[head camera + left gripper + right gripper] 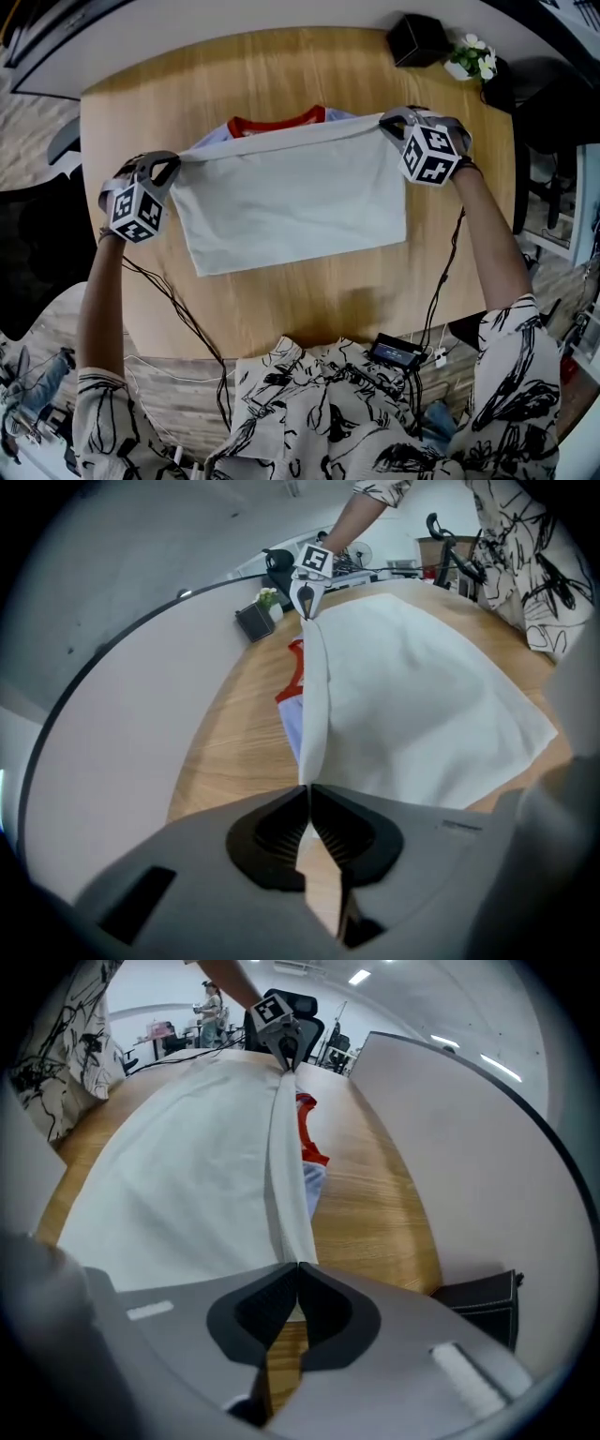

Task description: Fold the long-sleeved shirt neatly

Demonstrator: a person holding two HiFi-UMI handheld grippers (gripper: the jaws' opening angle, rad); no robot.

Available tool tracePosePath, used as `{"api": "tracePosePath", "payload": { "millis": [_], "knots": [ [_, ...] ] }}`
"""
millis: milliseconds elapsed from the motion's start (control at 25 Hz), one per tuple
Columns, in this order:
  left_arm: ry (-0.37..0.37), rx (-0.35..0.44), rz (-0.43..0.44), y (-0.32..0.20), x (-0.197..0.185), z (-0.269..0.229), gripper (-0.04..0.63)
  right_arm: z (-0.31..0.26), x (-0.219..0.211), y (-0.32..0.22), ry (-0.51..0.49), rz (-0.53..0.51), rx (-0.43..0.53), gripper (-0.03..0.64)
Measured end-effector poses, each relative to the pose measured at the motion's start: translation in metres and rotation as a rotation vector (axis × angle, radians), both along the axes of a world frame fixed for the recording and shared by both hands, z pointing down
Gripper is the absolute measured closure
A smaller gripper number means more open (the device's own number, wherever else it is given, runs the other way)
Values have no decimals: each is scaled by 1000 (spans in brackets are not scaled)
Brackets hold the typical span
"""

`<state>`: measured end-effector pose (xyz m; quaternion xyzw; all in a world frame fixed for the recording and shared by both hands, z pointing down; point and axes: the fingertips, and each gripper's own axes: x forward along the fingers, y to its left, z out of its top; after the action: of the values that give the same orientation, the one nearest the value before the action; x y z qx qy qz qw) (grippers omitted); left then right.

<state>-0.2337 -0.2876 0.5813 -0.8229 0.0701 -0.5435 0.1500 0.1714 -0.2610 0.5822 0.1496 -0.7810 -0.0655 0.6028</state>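
The limp white long-sleeved shirt is stretched at frame centre on the round wooden surface, its upper fold corners clamped in the closed left claw and right claw, judged the surest holds.

Head view steeply down over table, gripper views close, facing each other along the shirt

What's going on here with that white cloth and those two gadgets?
A person is folding a long-sleeved shirt over a wooden table, with a hand-held gripper in each hand. The left gripper and the right gripper are each clamped shut on one end of a folded edge, holding it stretched between them. The shirt's red collar shows just beyond that edge.
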Motion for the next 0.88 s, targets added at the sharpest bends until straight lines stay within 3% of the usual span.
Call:
{"api": "tracePosePath", "payload": {
  "millis": [280, 400, 560, 680, 760, 880],
  "knots": [
    [125, -61, -289, -38, 2, -9, 574, -6, 10, -29, -99, 232, 8, 600],
    [143, -105, -399, -48, 2, -5, 565, -1, 13, -39, -148, 362, -25, 598],
    [188, -142, -528, -61, -9, 1, 492, 0, 22, -50, -215, 522, -39, 567],
    [257, -97, -620, -78, -24, -14, 488, -20, 35, -63, -313, 614, 23, 544],
    [269, -47, -535, -75, -15, -28, 492, -37, 31, -63, -352, 541, 80, 531],
    [207, -14, -254, -47, 15, -31, 492, -41, 6, -39, -292, 284, 87, 495]
  ]
}}
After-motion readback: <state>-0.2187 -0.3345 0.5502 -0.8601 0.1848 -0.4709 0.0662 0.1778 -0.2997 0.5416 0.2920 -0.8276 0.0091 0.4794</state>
